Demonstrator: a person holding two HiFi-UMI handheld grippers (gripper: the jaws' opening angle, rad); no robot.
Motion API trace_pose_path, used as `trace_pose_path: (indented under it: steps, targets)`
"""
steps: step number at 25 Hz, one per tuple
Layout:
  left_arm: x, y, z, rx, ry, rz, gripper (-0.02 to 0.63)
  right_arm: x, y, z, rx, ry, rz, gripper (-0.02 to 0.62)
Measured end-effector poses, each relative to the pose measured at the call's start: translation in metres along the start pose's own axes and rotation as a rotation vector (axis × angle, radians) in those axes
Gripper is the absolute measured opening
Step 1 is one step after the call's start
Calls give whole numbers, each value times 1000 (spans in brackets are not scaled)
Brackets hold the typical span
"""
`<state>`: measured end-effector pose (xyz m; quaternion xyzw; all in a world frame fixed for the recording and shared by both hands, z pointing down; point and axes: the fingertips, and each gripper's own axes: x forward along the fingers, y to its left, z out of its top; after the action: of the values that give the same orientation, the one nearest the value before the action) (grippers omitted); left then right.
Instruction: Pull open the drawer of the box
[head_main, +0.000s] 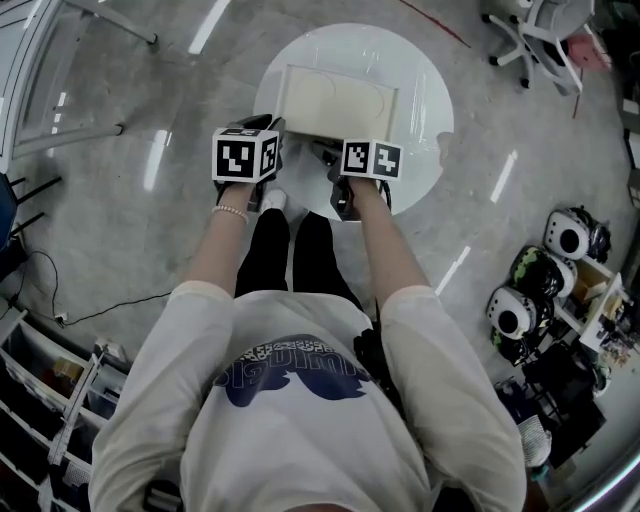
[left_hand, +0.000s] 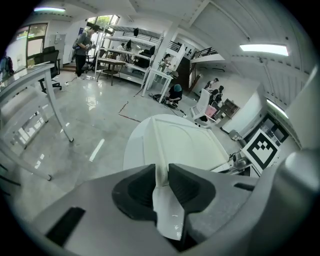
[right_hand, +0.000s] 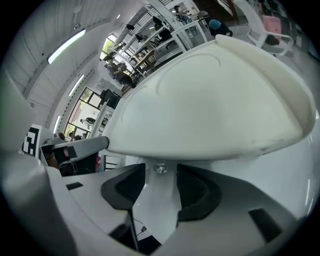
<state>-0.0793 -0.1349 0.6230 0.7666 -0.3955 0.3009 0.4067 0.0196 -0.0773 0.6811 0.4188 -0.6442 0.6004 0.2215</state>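
A cream box (head_main: 340, 100) lies on a round white table (head_main: 425, 70). My left gripper (head_main: 273, 128) is at the box's front left corner. In the left gripper view that corner's thin edge (left_hand: 161, 170) fills the narrow gap of the left gripper (left_hand: 162, 174), and both pads touch it. My right gripper (head_main: 324, 150) is at the middle of the box's front face. In the right gripper view a small clear knob (right_hand: 160, 167) sits under the box's overhanging top (right_hand: 210, 100), between the tips of the right gripper (right_hand: 161, 175). Those jaws stand apart from the knob on both sides.
The person's legs (head_main: 290, 245) stand against the table's near edge. An office chair (head_main: 540, 30) is at the back right. Several round black-and-white helmets (head_main: 570, 235) sit on a rack at the right. Shelving (head_main: 40, 400) is at the lower left, and a metal-legged table (left_hand: 30, 85) stands at the left.
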Motion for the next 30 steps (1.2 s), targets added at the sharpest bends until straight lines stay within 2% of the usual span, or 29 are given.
trace_pose_path:
  steps: [4,11,30]
  targets:
    - [0,0,-1,-3,-3,-2,91,1,-6,4,32,3,-9,155]
    - [0,1,0,8,1,5,91,3,0,5,87,6,38,75]
    - [1,1,-1,-1,11,16,91,2,1,-3,93,1,69,69]
